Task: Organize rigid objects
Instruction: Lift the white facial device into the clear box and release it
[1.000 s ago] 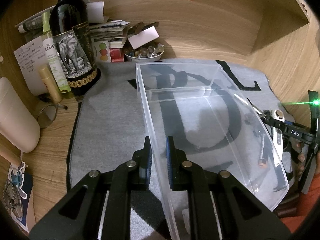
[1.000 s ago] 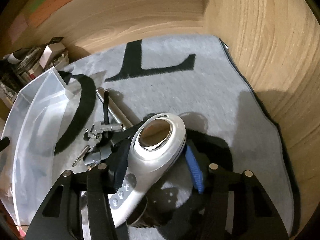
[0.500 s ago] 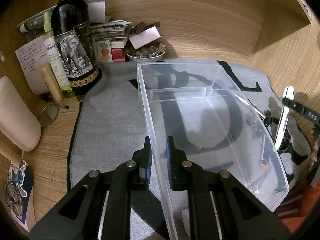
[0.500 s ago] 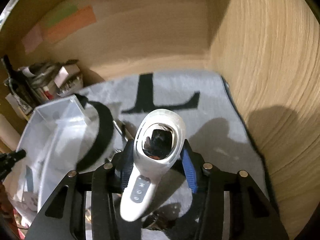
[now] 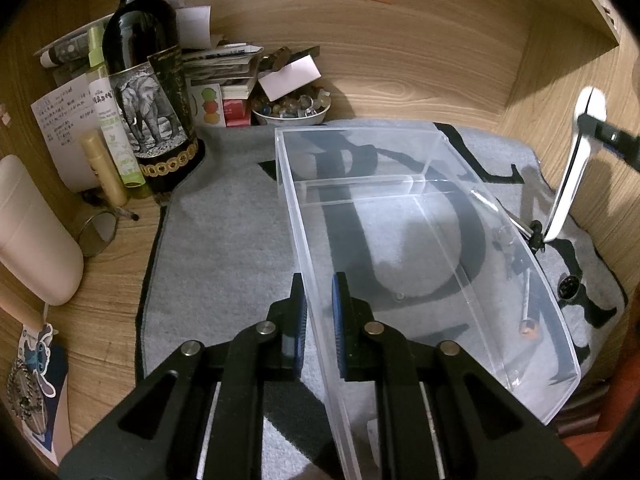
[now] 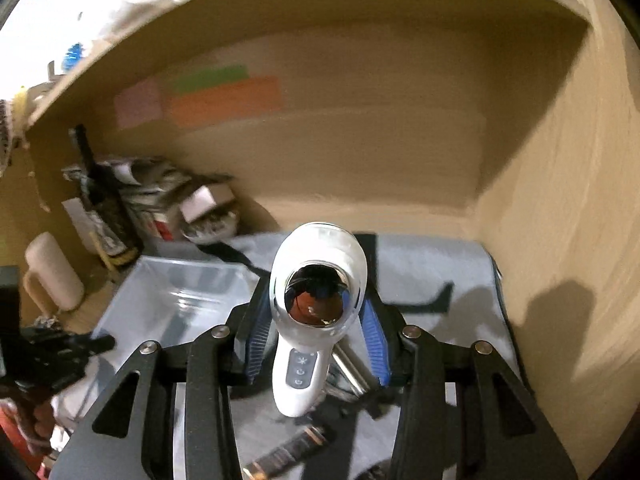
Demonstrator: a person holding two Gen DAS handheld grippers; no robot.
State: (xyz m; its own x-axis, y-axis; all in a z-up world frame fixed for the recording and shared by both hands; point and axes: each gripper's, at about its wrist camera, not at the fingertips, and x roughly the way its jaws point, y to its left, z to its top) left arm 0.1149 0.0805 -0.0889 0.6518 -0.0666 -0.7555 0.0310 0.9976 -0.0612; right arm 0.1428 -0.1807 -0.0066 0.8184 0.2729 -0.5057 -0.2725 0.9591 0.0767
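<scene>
A clear plastic box [image 5: 532,316] stands on a grey mat [image 5: 224,264]. My left gripper [image 5: 319,312] is shut on the box's near left wall. My right gripper [image 6: 318,316] is shut on a white handheld device [image 6: 316,300] with a mirrored round head and grey buttons, held upright above the mat. In the left wrist view the device [image 5: 572,172] shows high at the right, beyond the box. The box [image 6: 180,292] lies left of the device in the right wrist view. A metal rod, keys and small items [image 5: 524,280] lie on the mat by the box's right wall.
A dark wine bottle [image 5: 148,92], a green spray bottle [image 5: 112,120], a bowl of beads [image 5: 292,108], papers and a beige cylinder [image 5: 32,236] crowd the back left. Wooden walls [image 6: 560,200] close the back and right.
My right gripper has closed on the white device and lifted it off the mat, tilting it upright and higher. My left gripper and the box have stayed put.
</scene>
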